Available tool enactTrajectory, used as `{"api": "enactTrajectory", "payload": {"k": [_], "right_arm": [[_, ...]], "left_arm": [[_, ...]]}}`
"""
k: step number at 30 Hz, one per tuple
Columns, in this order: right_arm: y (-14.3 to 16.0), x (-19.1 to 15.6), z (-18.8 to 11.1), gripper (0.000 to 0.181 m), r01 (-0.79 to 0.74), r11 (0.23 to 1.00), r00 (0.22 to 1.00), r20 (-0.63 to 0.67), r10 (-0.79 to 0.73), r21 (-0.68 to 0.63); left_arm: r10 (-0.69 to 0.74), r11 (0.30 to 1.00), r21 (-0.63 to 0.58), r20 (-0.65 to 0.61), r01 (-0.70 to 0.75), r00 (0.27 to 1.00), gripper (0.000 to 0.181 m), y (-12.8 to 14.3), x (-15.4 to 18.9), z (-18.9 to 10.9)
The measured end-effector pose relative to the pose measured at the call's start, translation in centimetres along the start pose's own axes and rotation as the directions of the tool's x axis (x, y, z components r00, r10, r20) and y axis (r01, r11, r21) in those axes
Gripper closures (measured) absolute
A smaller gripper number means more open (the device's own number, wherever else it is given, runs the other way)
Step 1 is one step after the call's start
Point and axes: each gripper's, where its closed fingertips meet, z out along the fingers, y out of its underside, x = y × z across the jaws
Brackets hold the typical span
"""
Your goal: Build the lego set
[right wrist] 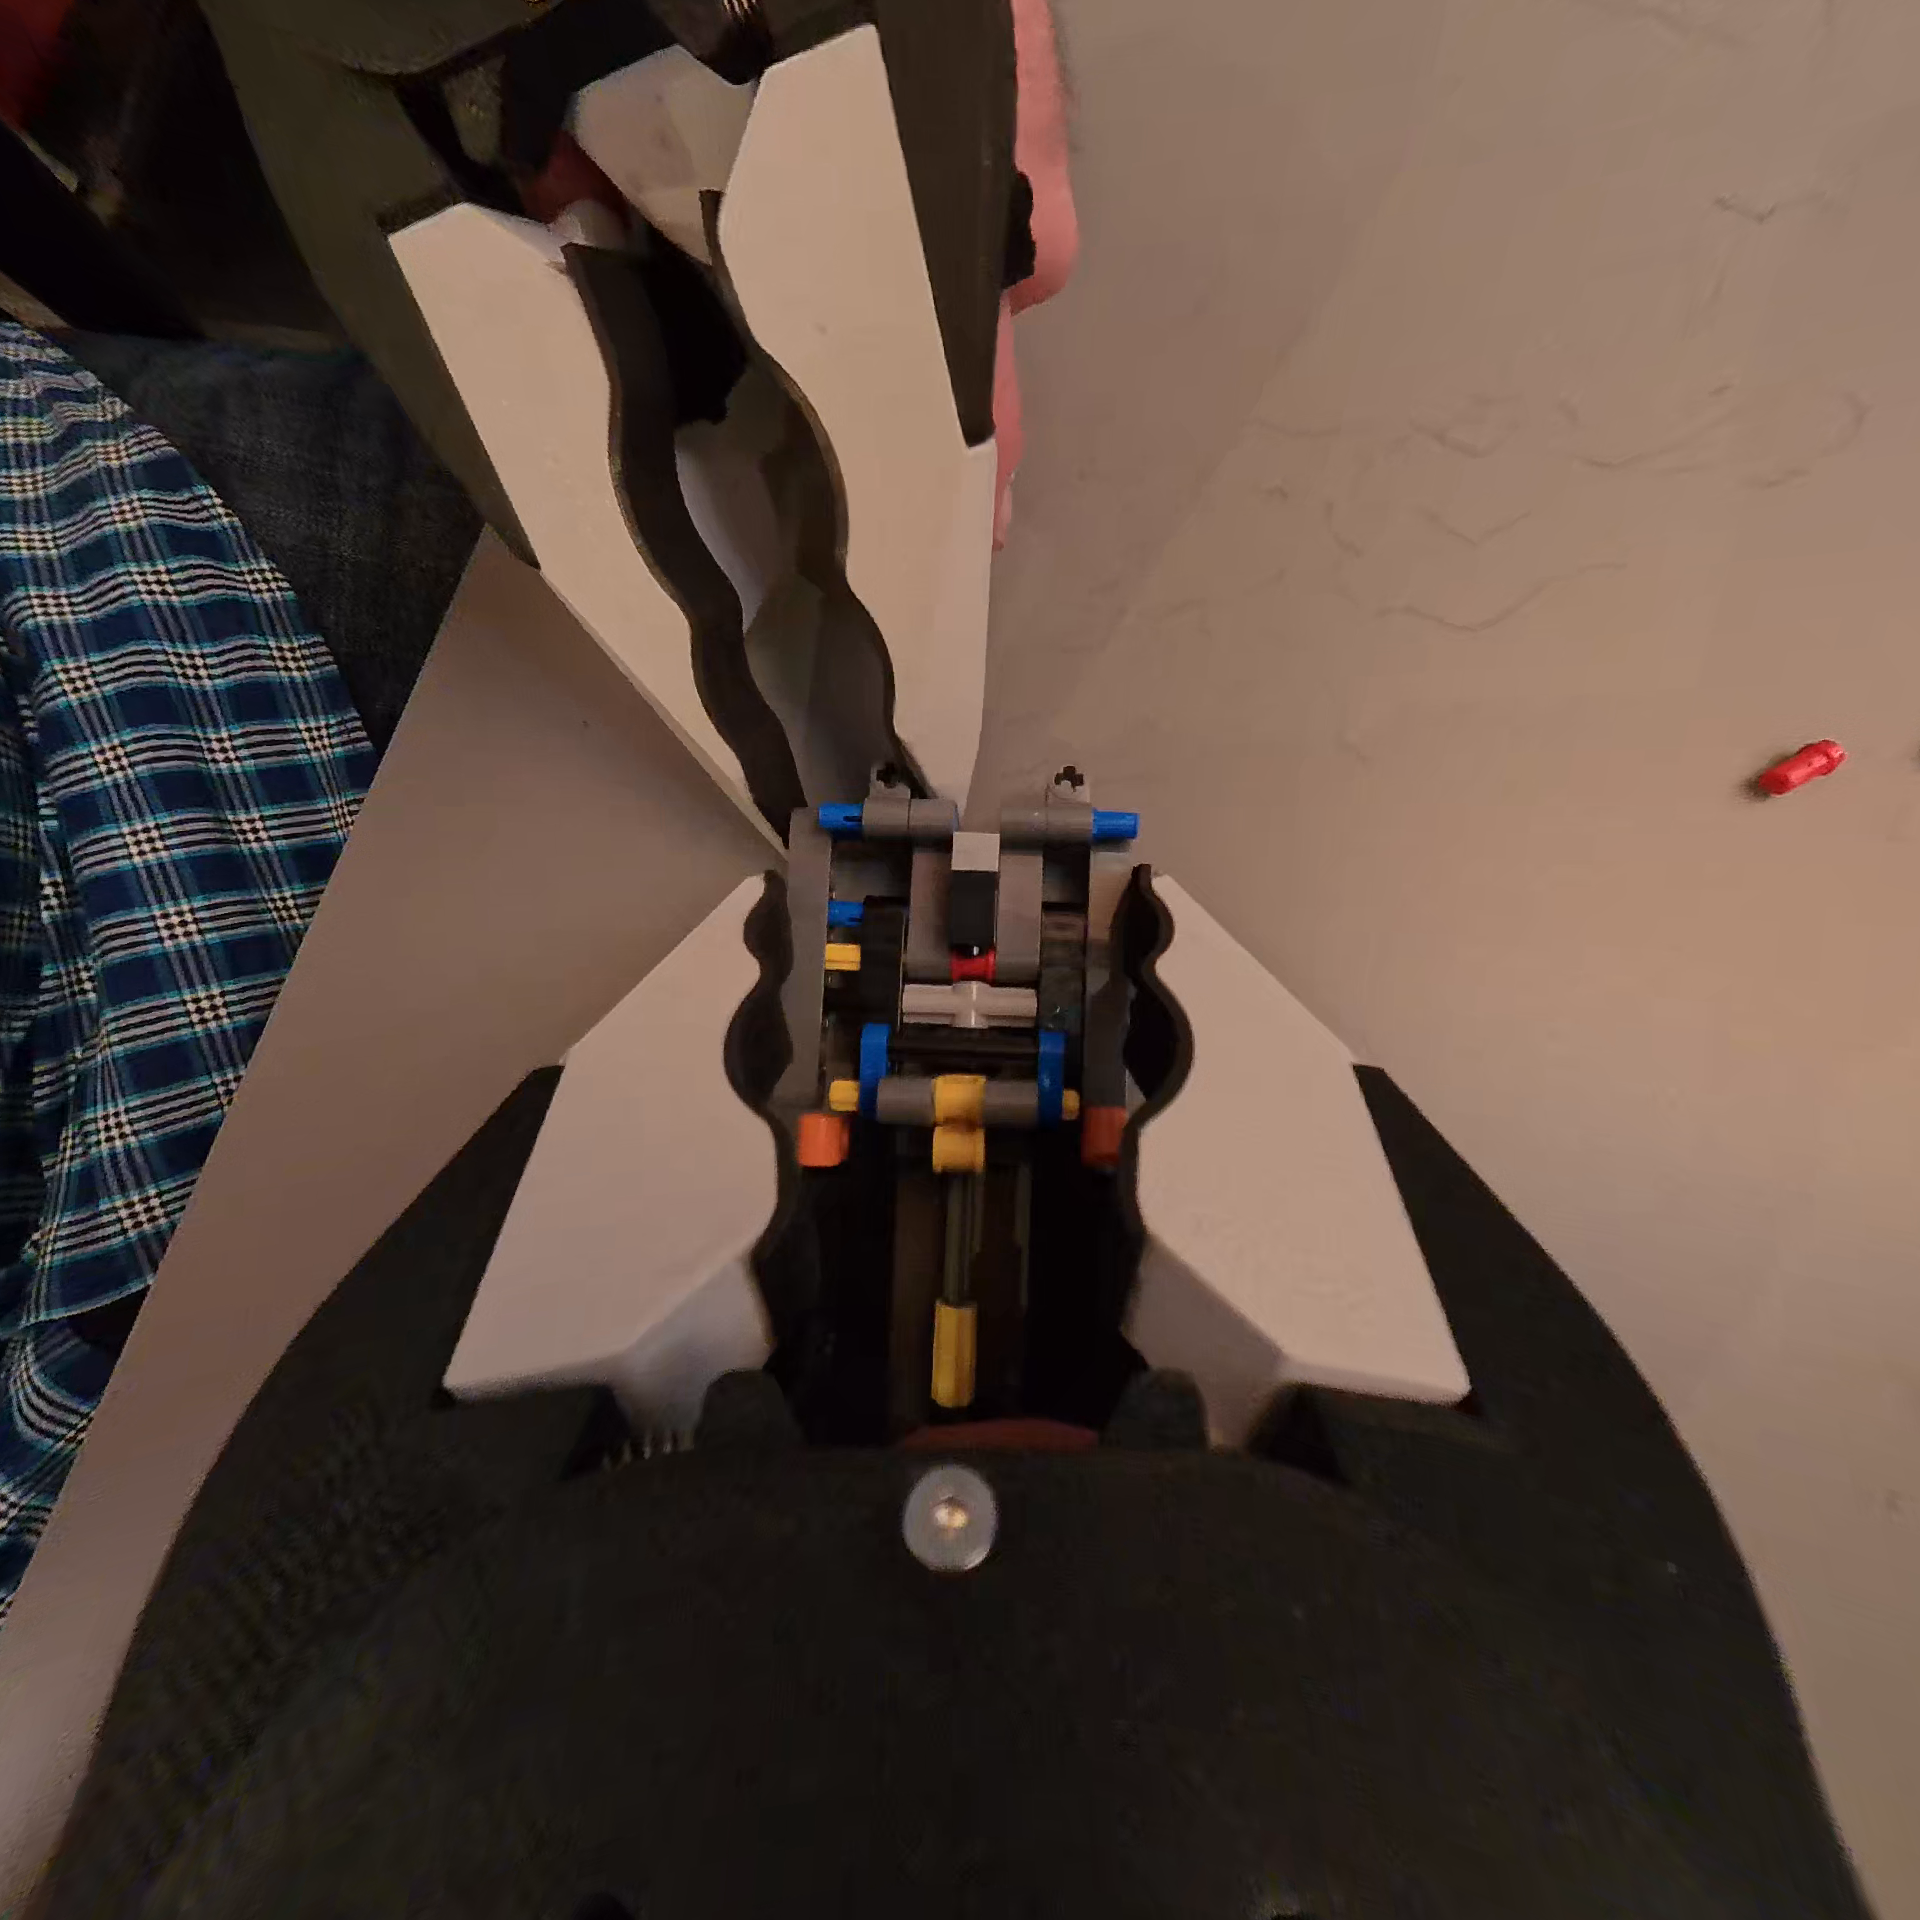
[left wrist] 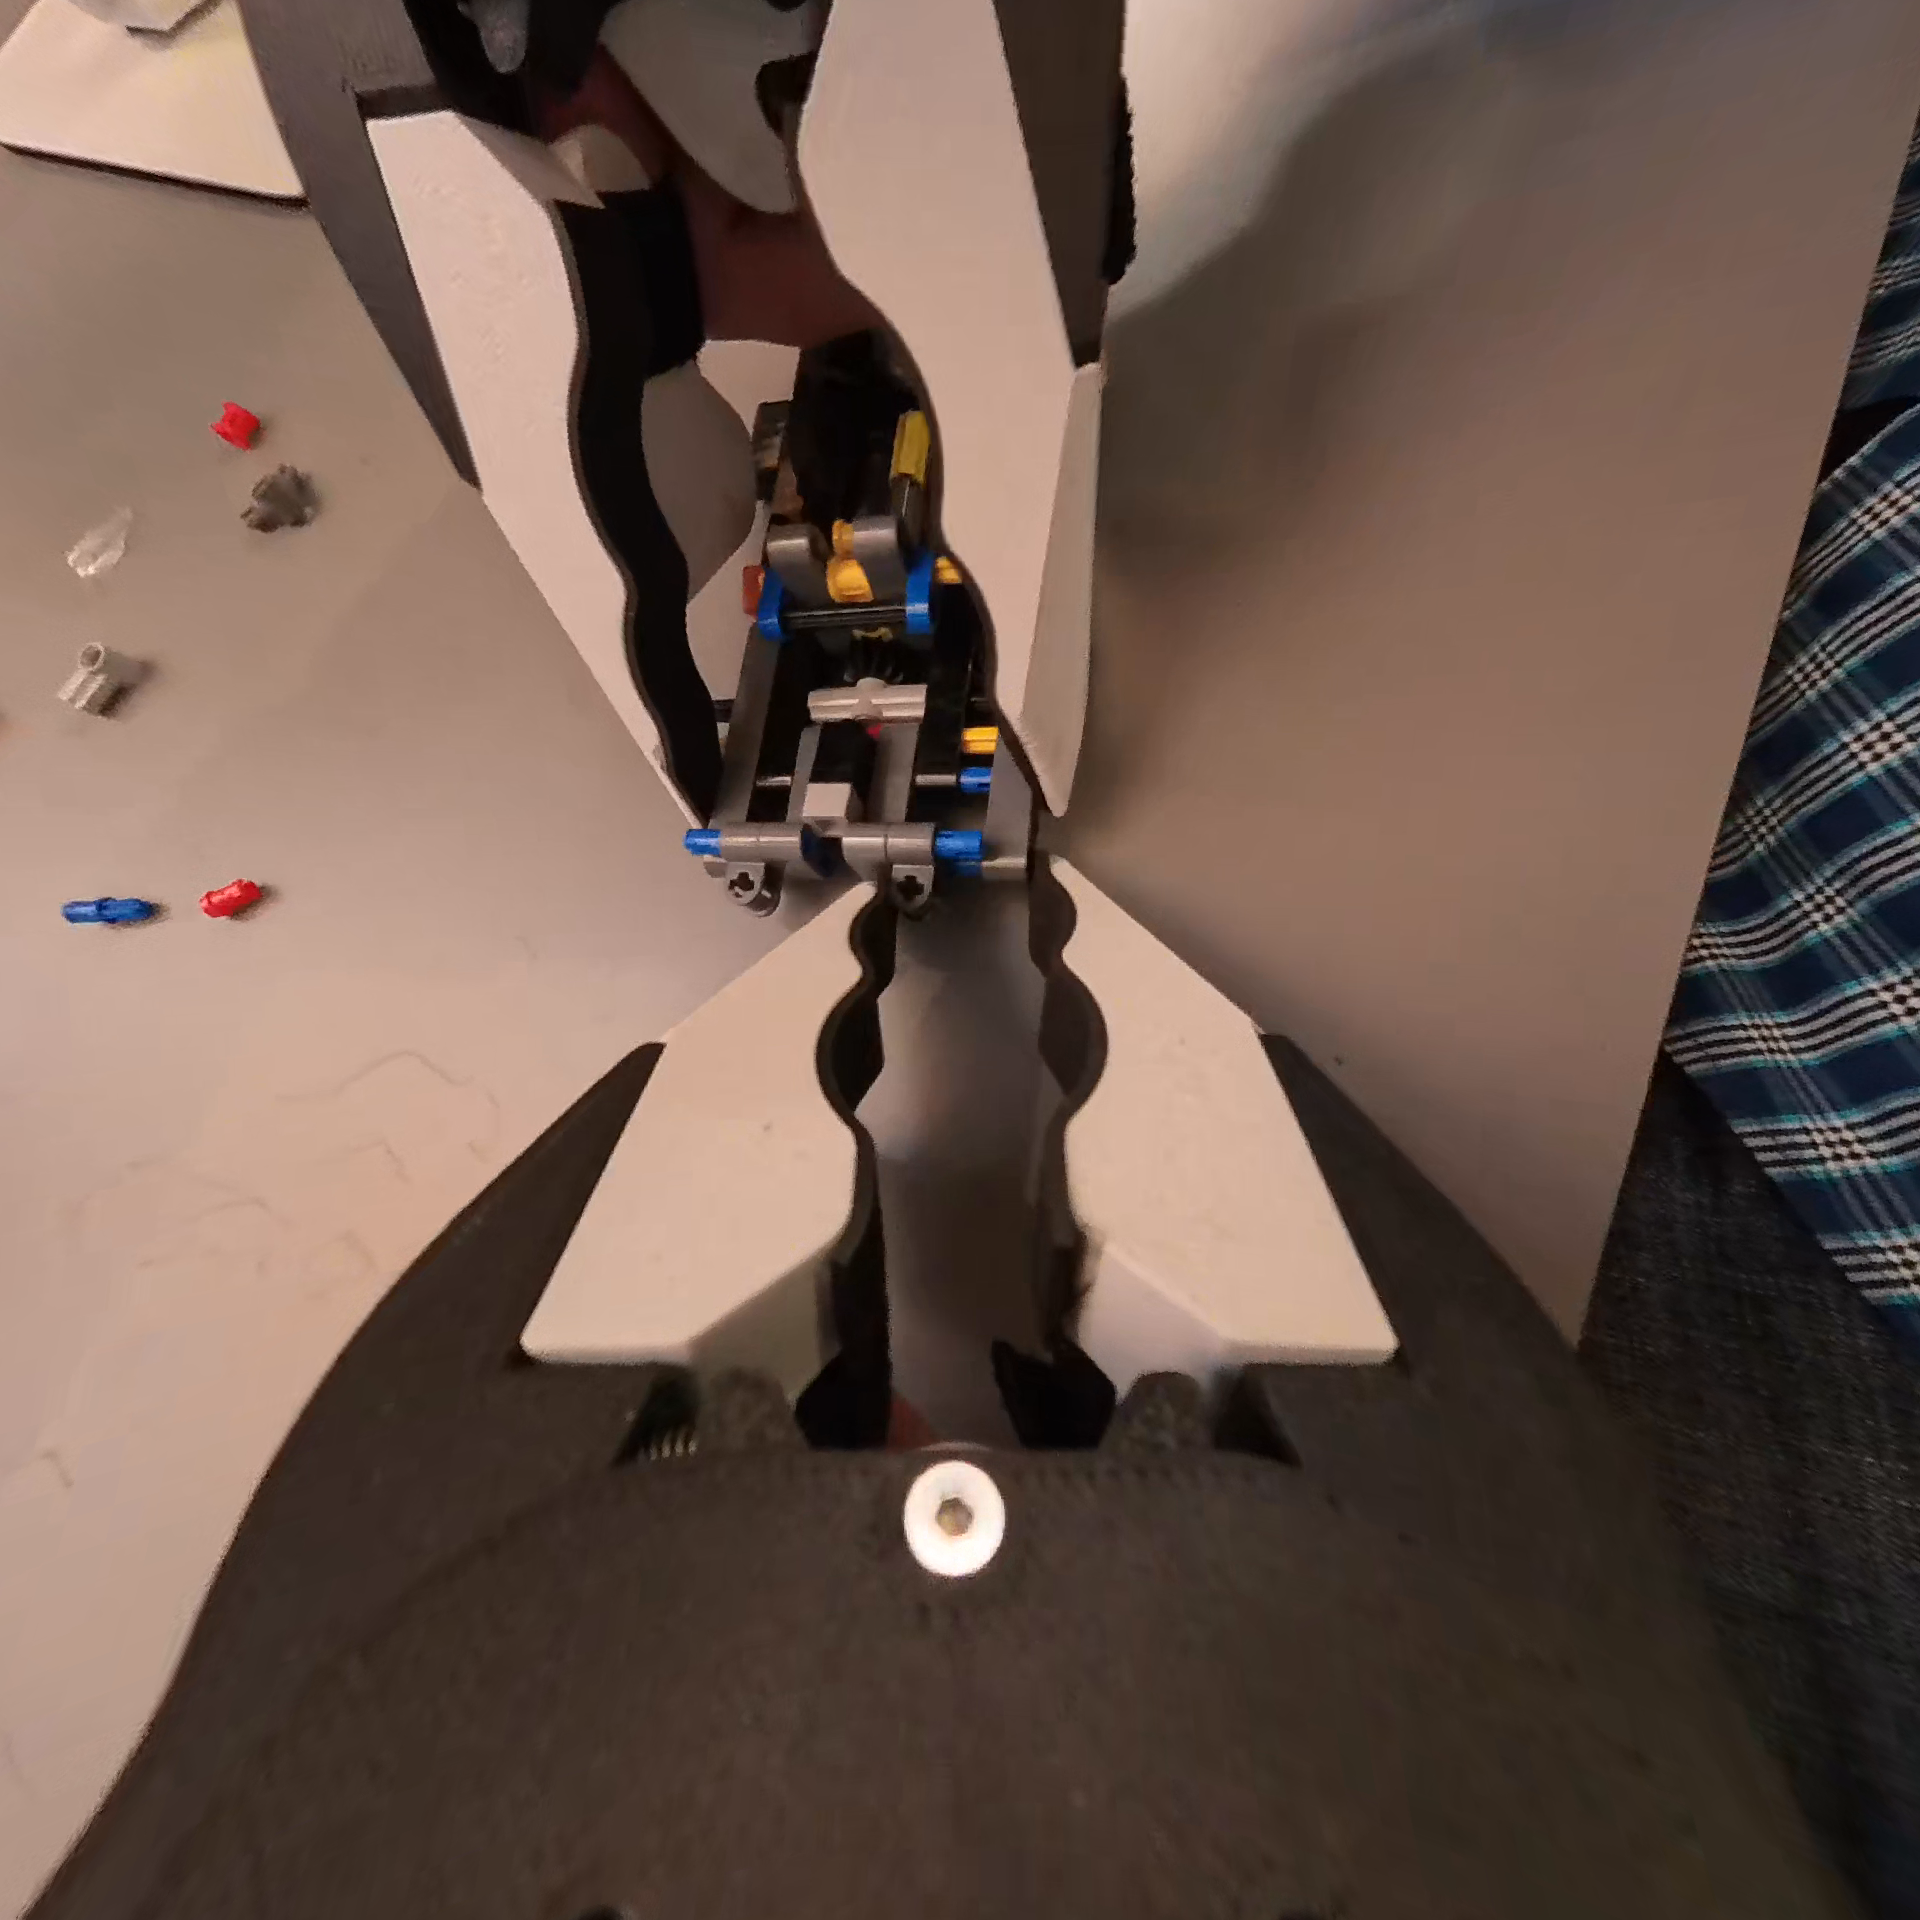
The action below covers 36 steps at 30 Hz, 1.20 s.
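Note:
A partly built lego assembly (left wrist: 862, 717) of grey beams with blue, yellow and black parts is held above the table between both grippers. My right gripper (right wrist: 956, 935) is shut on its two long sides; it enters the left wrist view from the top (left wrist: 878, 800). My left gripper (left wrist: 956, 883) meets the assembly's end, its tips closed around a grey connector (left wrist: 909, 862) that carries a blue pin. In the right wrist view the left gripper (right wrist: 883, 800) comes from the top onto that same end of the assembly (right wrist: 956, 997).
Several loose small parts lie on the beige table (left wrist: 312, 1143) at left: red pieces (left wrist: 236, 424), a dark grey piece (left wrist: 278, 499), a clear piece (left wrist: 102, 540), a light grey connector (left wrist: 102, 677), a blue pin (left wrist: 107, 911). One red pin (right wrist: 1803, 767) lies at right. Plaid clothing (left wrist: 1818, 831) borders the table edge.

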Motion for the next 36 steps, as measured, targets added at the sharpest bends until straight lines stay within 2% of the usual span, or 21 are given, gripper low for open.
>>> {"api": "enactTrajectory", "payload": {"k": [1,5,6,17,18,21,24,28,32,36], "right_arm": [[0.0,0.0,0.0,0.118,0.001,1.000,1.000,0.002,-0.001,-0.002],[0.1,0.1,0.0,0.118,-0.003,1.000,1.000,0.007,0.003,-0.001],[0.1,0.1,0.0,0.123,-0.003,1.000,1.000,0.007,0.003,-0.003],[0.1,0.2,-0.1,0.125,-0.020,1.000,1.000,0.020,0.021,-0.003],[0.1,0.2,-0.1,0.125,-0.019,1.000,1.000,0.017,0.019,-0.006],[0.1,0.0,-0.1,0.120,0.003,1.000,1.000,-0.003,-0.003,-0.008],[-0.1,0.3,-1.0,0.114,0.018,1.000,0.999,-0.041,-0.018,-0.010],[0.1,0.6,-2.5,0.113,0.025,0.999,0.996,-0.083,-0.027,-0.027],[1.3,0.3,-2.4,0.112,0.038,0.997,0.995,-0.085,-0.044,-0.071],[1.5,0.3,-4.0,0.111,0.025,0.999,0.994,-0.109,-0.030,-0.045]], "left_arm": [[-0.001,1.000,-0.001,-0.009,0.001,1.000,0.157,0.0,0.0,0.0],[-0.007,1.000,-0.004,-0.040,0.007,0.999,0.158,0.0,0.0,0.1],[-0.002,1.000,-0.005,-0.034,0.002,0.999,0.166,0.0,-0.1,0.1],[0.012,1.000,0.003,-0.023,-0.012,1.000,0.165,-0.1,-0.1,0.2],[0.013,1.000,0.004,-0.012,-0.013,1.000,0.163,-0.1,-0.2,0.1],[0.011,1.000,-0.007,0.020,-0.011,1.000,0.136,0.2,-0.5,-0.4],[0.003,1.000,-0.013,0.047,-0.002,0.999,0.120,0.4,-0.8,-0.8],[0.002,1.000,-0.014,0.067,-0.001,0.998,0.109,0.2,-1.6,-0.9],[0.015,0.999,-0.032,0.053,-0.013,0.998,0.103,0.0,-2.0,-0.2],[0.012,1.000,-0.026,0.022,-0.011,1.000,0.100,-0.4,-2.1,0.3]]}}
